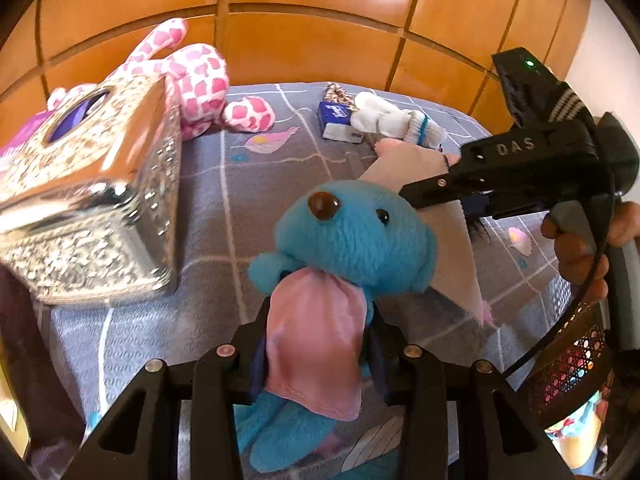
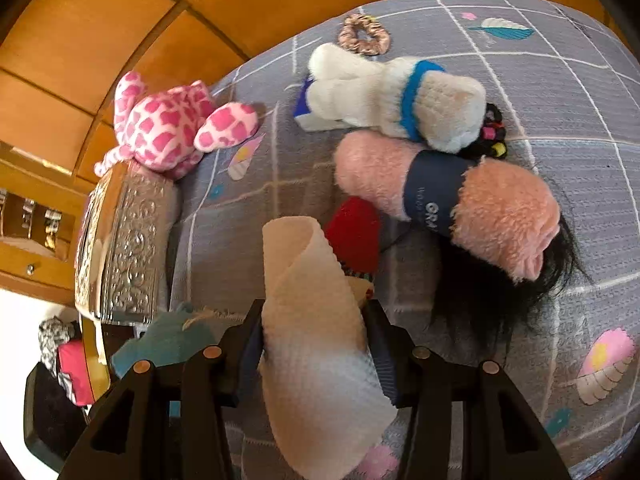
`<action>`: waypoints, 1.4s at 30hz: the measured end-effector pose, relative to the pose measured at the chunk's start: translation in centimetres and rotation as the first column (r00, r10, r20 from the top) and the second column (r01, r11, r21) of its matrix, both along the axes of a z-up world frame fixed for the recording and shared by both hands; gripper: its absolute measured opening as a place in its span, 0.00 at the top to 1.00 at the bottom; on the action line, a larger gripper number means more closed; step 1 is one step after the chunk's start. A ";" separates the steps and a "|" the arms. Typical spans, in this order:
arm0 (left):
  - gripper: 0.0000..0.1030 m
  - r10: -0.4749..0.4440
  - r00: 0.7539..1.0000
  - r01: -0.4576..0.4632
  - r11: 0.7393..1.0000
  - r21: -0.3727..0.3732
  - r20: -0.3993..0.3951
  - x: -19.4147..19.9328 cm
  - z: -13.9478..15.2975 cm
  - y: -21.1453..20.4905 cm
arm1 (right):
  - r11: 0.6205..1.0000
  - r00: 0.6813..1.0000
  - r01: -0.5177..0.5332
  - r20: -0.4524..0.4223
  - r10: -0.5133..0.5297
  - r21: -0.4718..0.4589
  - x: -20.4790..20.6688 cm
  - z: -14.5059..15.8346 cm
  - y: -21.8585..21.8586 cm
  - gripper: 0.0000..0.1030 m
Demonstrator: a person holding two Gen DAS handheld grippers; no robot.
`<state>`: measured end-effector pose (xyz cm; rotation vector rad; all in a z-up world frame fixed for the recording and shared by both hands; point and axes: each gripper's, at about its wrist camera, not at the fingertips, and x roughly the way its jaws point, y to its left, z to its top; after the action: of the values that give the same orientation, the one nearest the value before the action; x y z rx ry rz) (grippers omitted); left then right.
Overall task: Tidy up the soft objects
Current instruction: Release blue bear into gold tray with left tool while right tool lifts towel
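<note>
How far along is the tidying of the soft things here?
Nothing looks sorted yet. In hand: the left gripper holds a blue teddy, and the right gripper holds a beige cloth. Left loose on the bed: pink giraffe, white glove, pink towel roll.

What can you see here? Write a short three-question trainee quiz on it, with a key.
1. True or false: the left gripper is shut on the blue plush bear at its pink satin bib.
2. What is the right gripper shut on? A) beige waffle-weave cloth B) white knitted glove with blue cuff C) rolled pink fleece towel with navy band
3. Fill in: the pink-and-white spotted plush toy lies against the embossed ____ metal box.

Key: 1 true; 2 A; 3 silver.
</note>
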<state>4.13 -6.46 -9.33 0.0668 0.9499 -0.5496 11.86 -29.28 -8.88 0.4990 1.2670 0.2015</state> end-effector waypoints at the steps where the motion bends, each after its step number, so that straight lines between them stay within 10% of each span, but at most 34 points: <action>1: 0.60 0.005 1.000 -0.005 1.000 -0.003 -0.001 -0.1 0.0 0.3 | 1.000 1.000 -0.011 0.002 0.011 -0.005 -0.1 0.0 0.3 0.54; 25: 0.60 0.062 0.998 -0.063 0.996 -0.070 -0.013 -0.8 0.5 5.2 | 0.974 0.982 -0.172 -0.104 0.157 -0.149 -6.0 -0.3 5.2 0.50; 30: 0.60 0.076 0.997 -0.077 0.994 -0.076 -0.015 -1.0 0.6 6.2 | 0.960 0.987 -0.157 -0.067 0.145 -0.232 -8.1 0.8 5.3 0.85; 42: 0.60 0.100 0.995 -0.100 0.991 -0.094 0.000 -1.6 1.5 8.1 | 0.928 0.987 0.103 0.154 -0.050 -0.357 -8.5 6.8 0.8 0.97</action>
<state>2.48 1.59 -7.81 -0.0636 0.9162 -0.5000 3.33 -28.51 -2.08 0.2084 1.1100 -0.0651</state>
